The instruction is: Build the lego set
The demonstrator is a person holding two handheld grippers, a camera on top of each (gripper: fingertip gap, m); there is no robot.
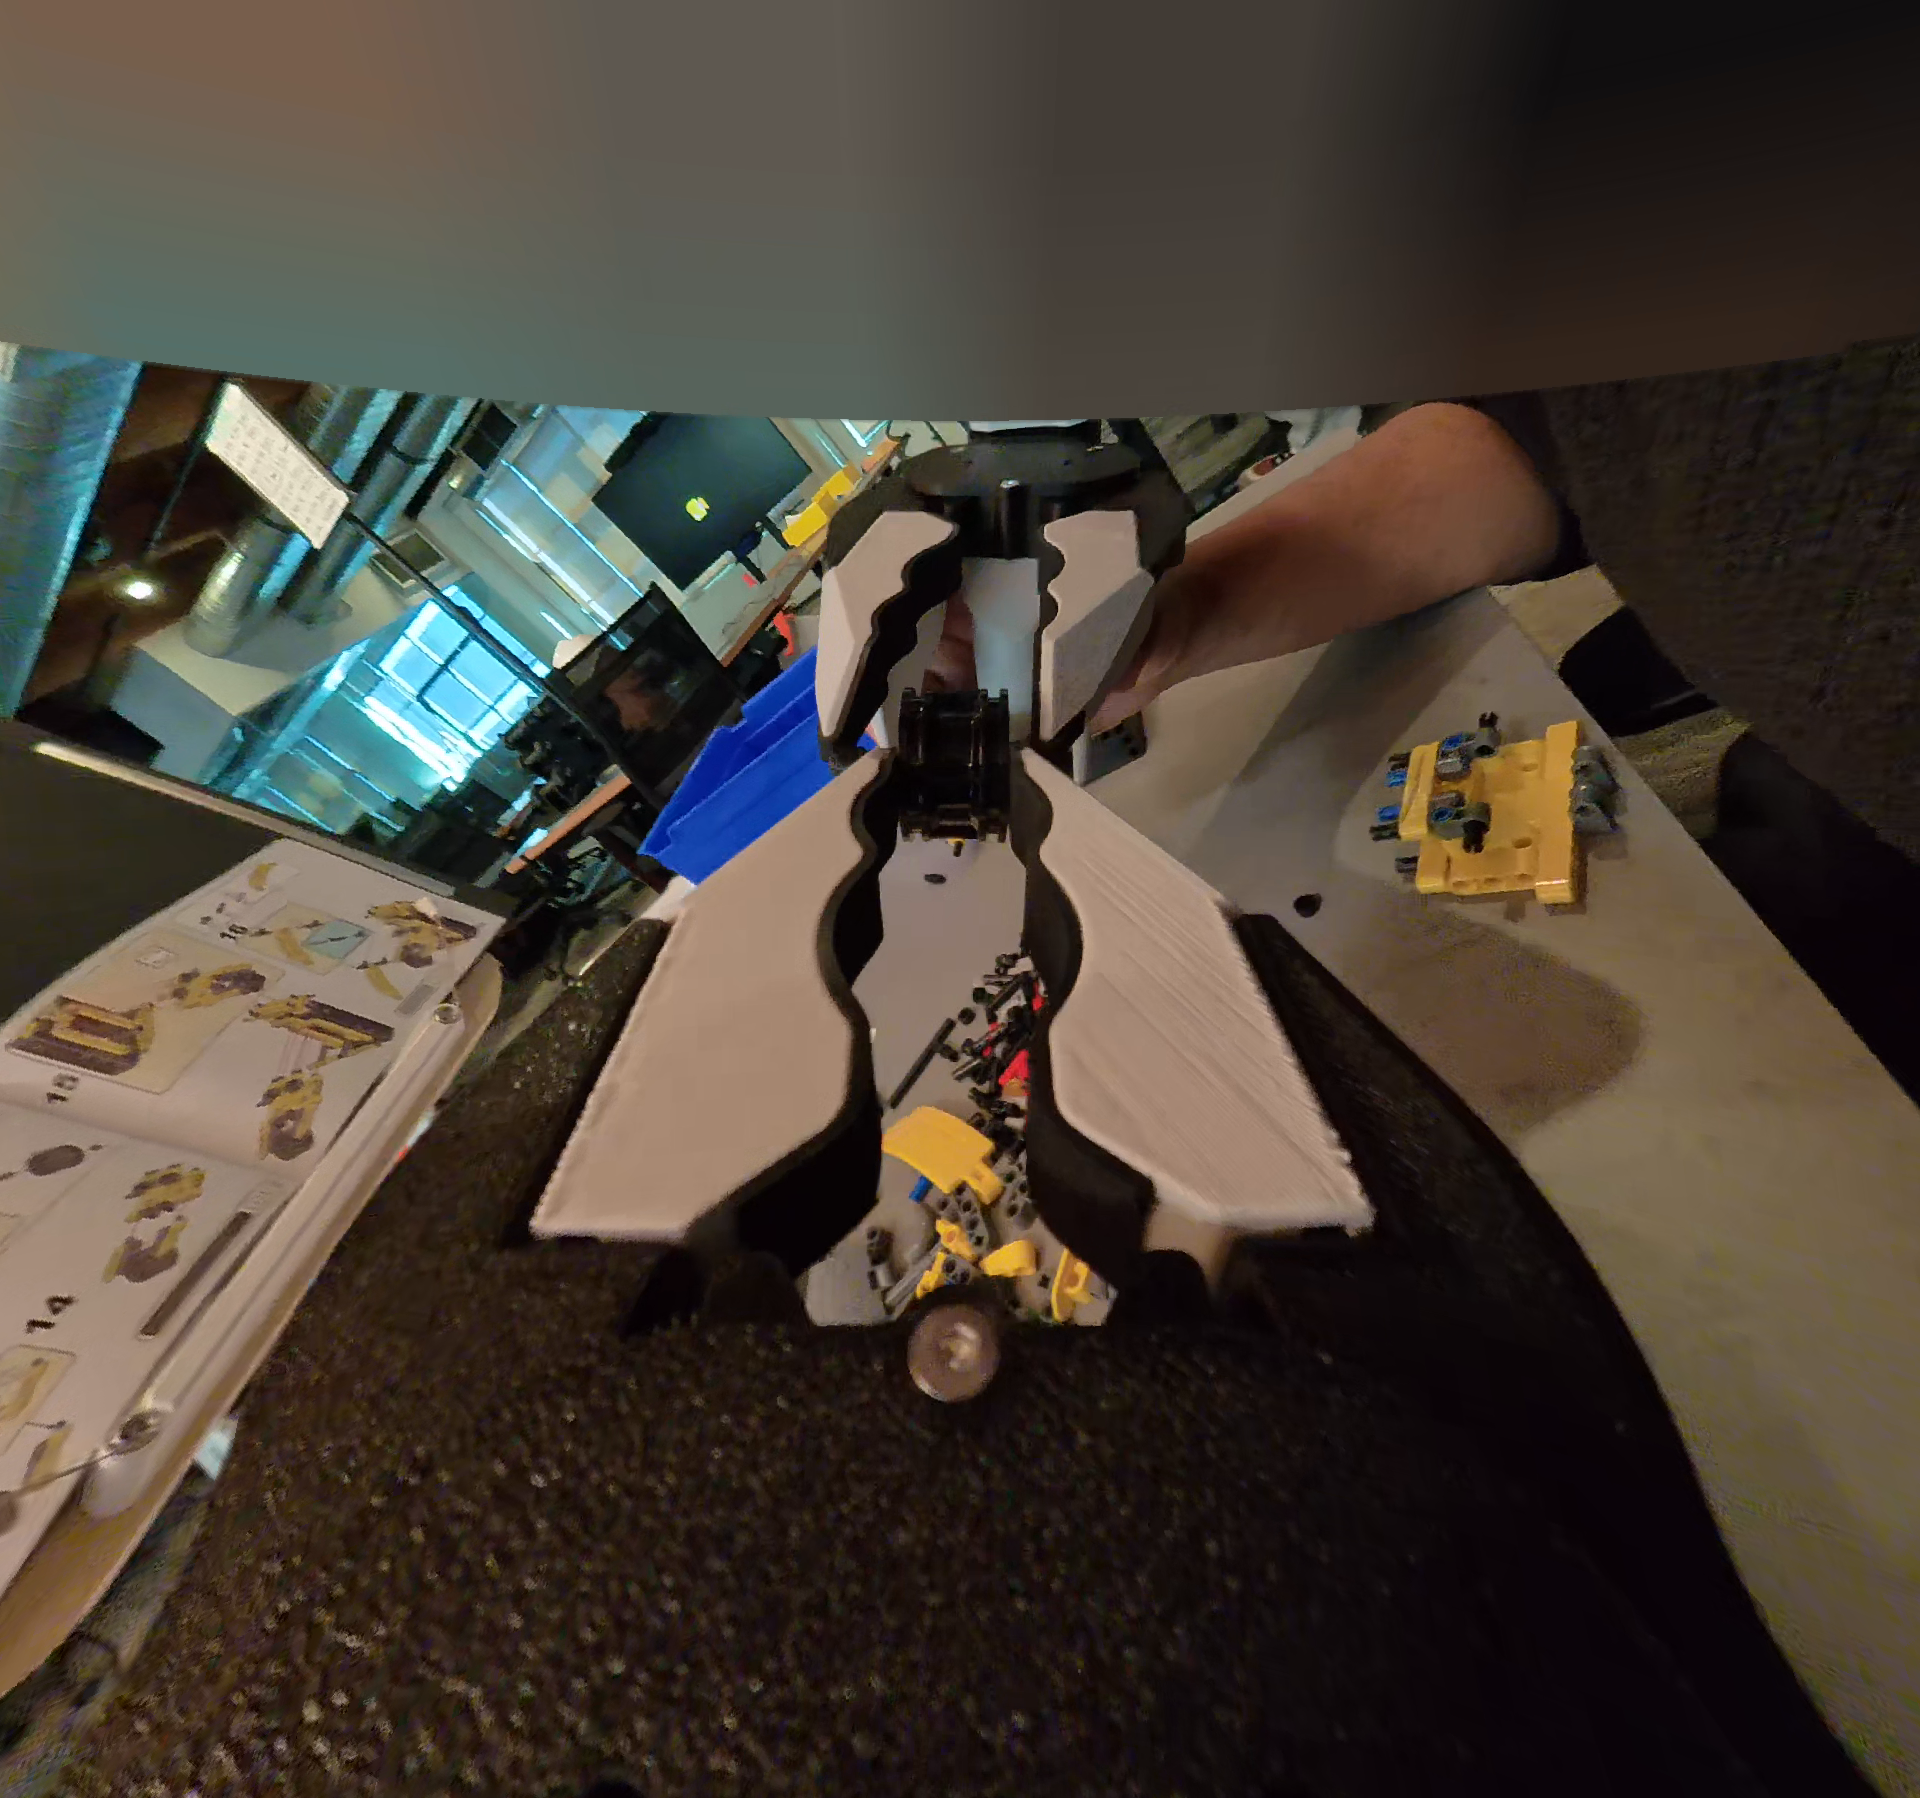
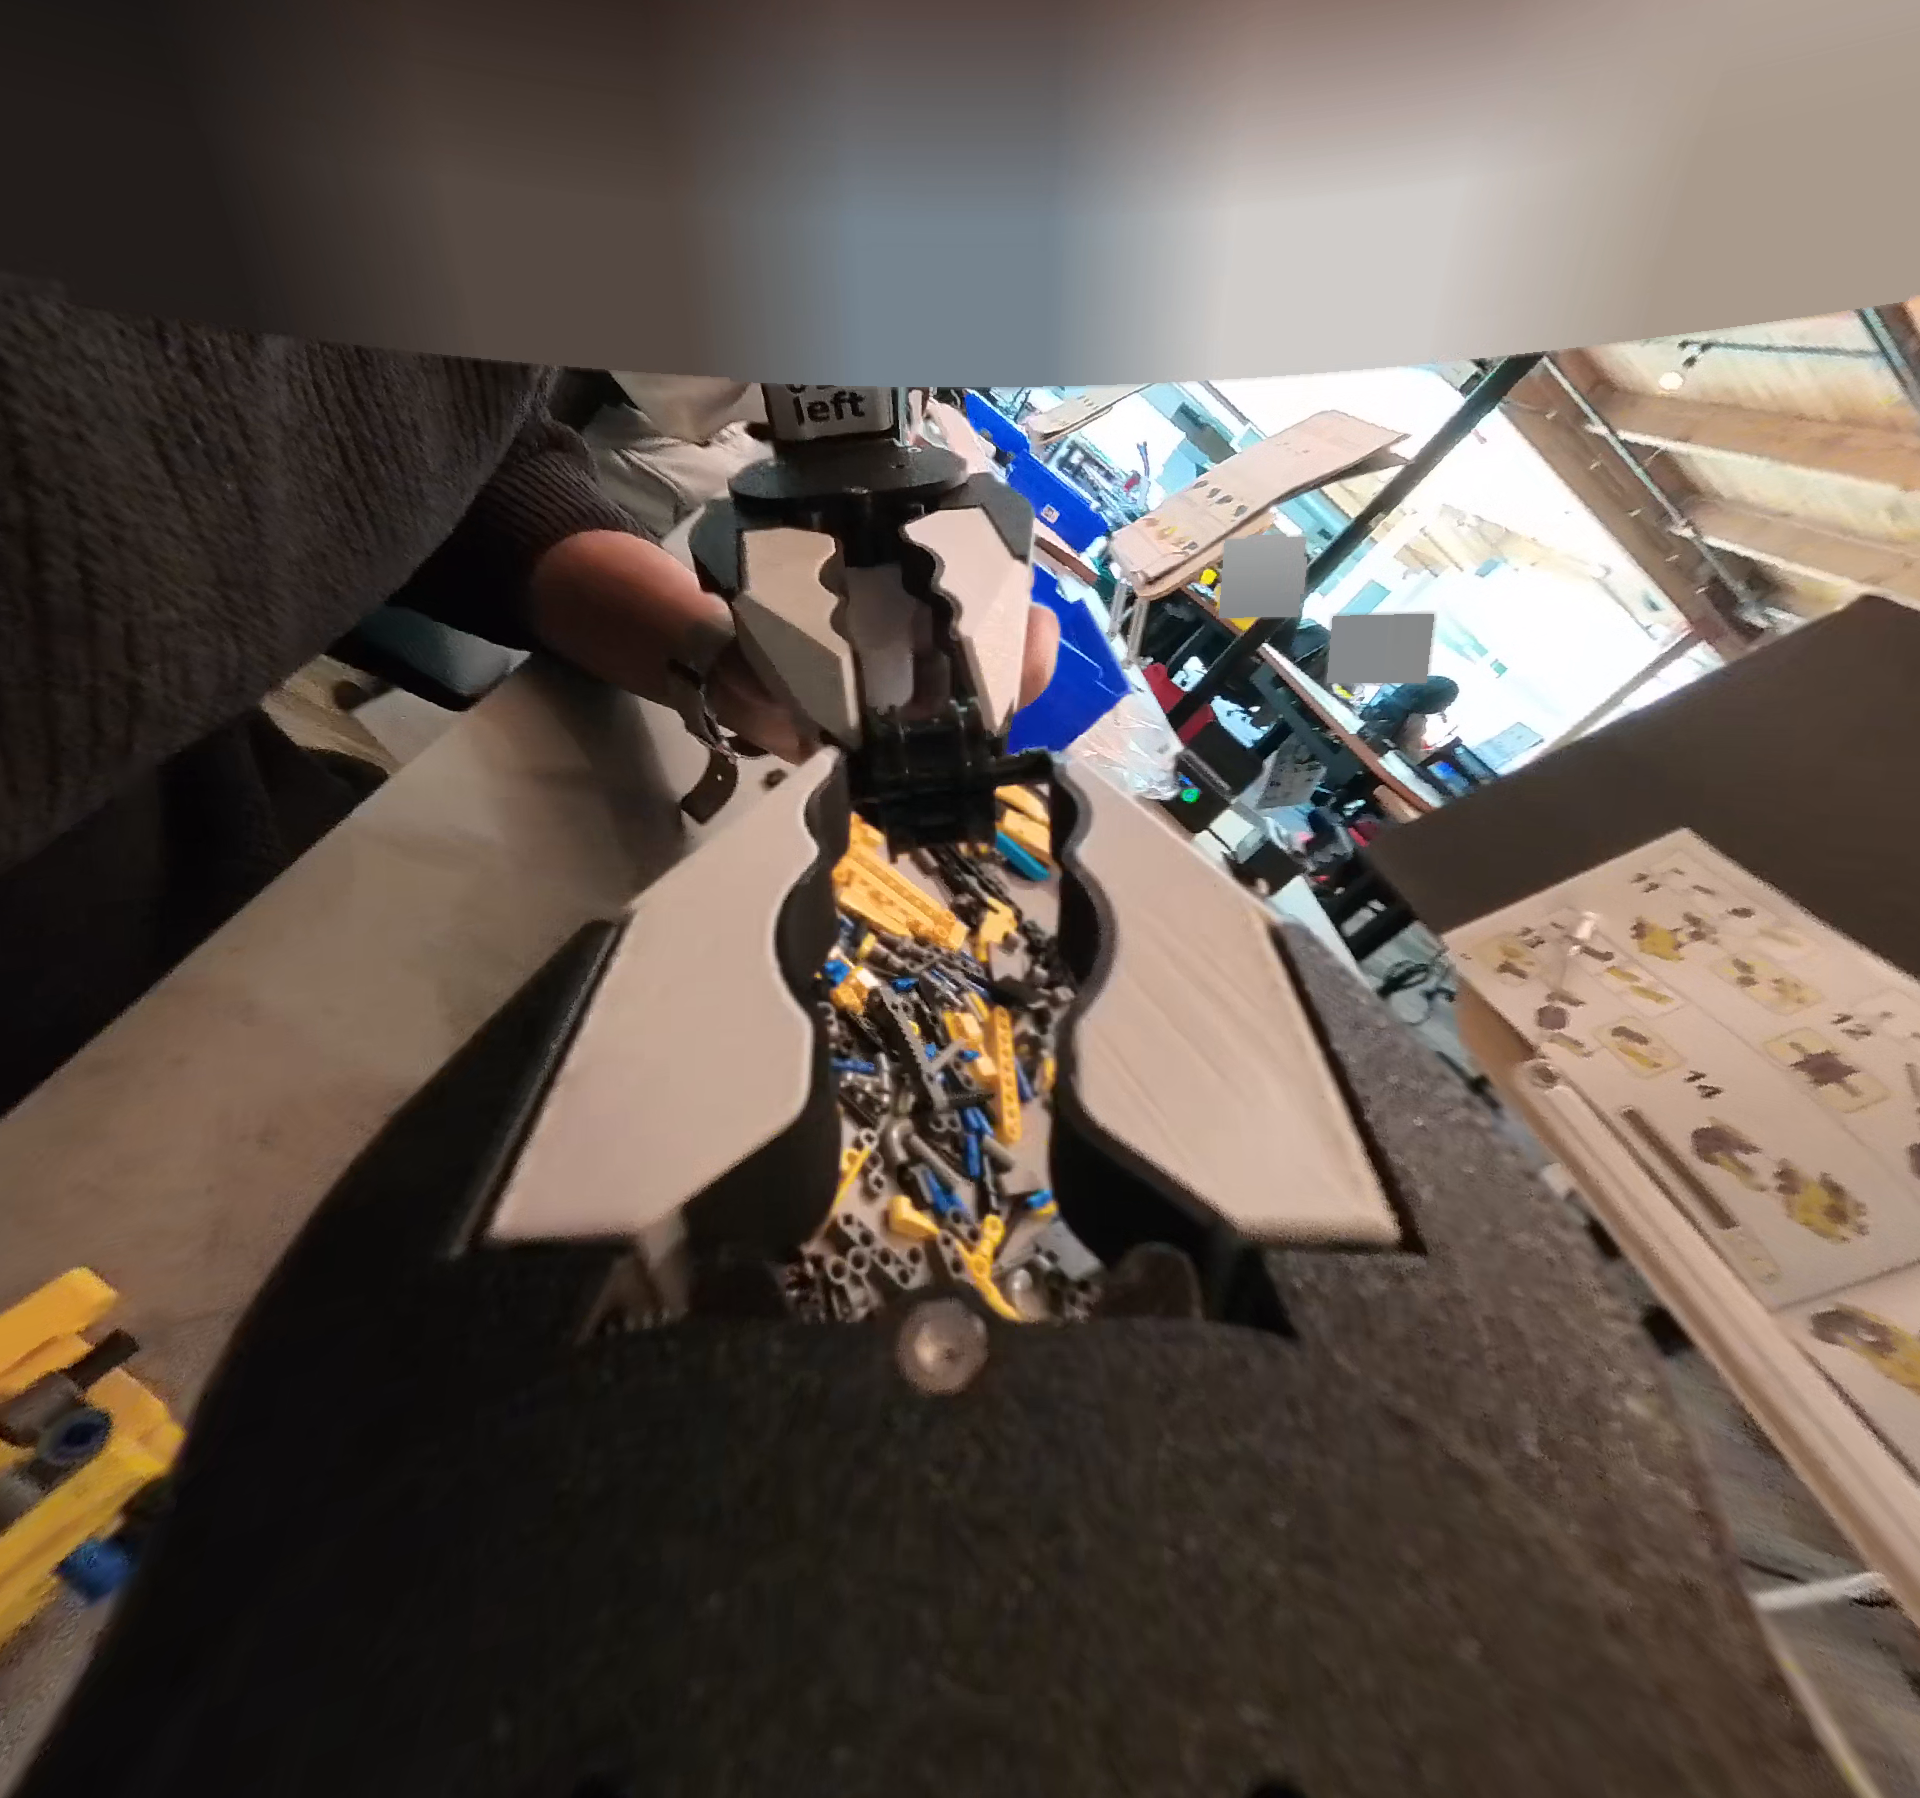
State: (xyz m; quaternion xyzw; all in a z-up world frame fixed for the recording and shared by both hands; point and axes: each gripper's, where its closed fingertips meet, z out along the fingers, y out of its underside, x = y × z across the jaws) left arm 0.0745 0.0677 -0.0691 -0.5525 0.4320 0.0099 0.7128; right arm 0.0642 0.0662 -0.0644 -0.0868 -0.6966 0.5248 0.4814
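My left gripper (image 1: 951,763) and right gripper (image 2: 943,766) face each other tip to tip above the grey table (image 1: 1351,1021). Between them is a small black brick-built part (image 1: 951,798), round and ribbed like a wheel hub, which also shows in the right wrist view (image 2: 914,798). Each gripper's grey fingers press its sides, so both are shut on it. The right gripper (image 1: 956,725) shows opposite in the left wrist view, and the left gripper (image 2: 925,725) in the right wrist view. A pile of loose yellow, black and blue parts (image 2: 935,1073) lies on the table below.
A yellow assembly with blue pins (image 1: 1491,813) lies on the table, also at the lower left of the right wrist view (image 2: 62,1416). An open instruction booklet (image 1: 208,1073) stands beside the pile. A blue bin (image 1: 748,782) sits behind. A person's arm (image 1: 1351,543) reaches in. My two grippers' fingertips are within a few centimetres of each other.
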